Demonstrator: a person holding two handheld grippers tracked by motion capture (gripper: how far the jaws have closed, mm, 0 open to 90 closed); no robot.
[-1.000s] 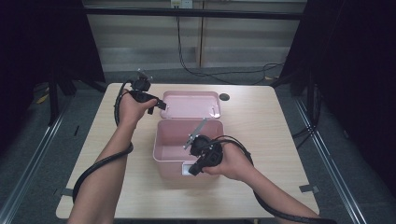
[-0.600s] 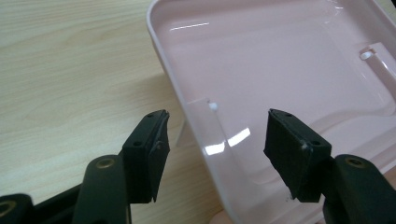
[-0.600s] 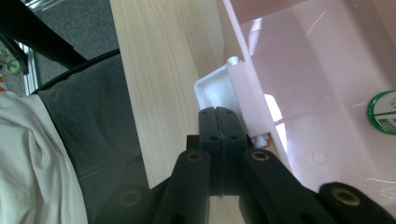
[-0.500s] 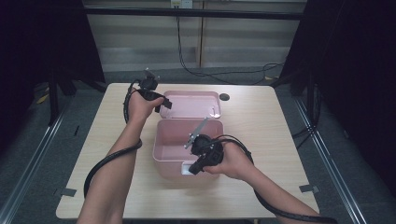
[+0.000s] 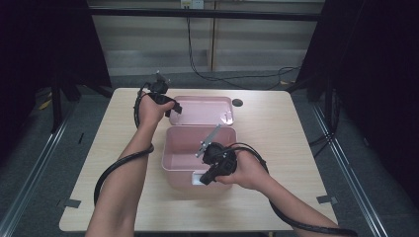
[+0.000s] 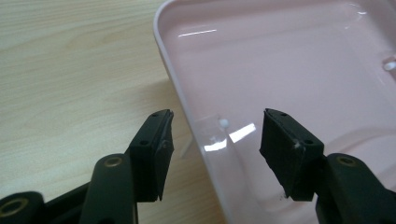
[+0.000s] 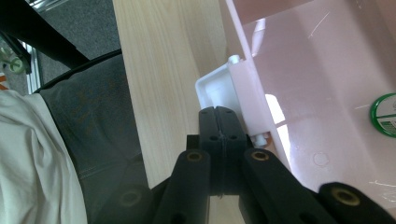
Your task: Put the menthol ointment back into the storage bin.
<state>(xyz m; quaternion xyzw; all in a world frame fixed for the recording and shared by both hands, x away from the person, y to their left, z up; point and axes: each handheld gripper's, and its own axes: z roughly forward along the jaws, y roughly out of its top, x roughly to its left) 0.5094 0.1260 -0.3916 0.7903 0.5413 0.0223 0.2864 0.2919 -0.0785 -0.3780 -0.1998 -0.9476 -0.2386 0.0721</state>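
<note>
Pink plastic dominated the high view: an open box [image 5: 197, 153] sat mid-surface [image 5: 296, 148], its lid [image 5: 205, 109] lying flat just beyond it, long axis running crosswise. The left tool [image 5: 170, 106] hovered at the lid's left edge, nearer to it than the right tool [image 5: 206, 177], which sat at the box's near wall. In the left tool view, the jaws stood half apart and had just been closing, straddling the lid's rim [image 6: 187, 112] without pressing it; one jaw was over the wood, the other over the lid's inside. In the right tool view, the jaws were pressed together, empty, their tips against the white latch [image 7: 224, 88] on the box's front.
</note>
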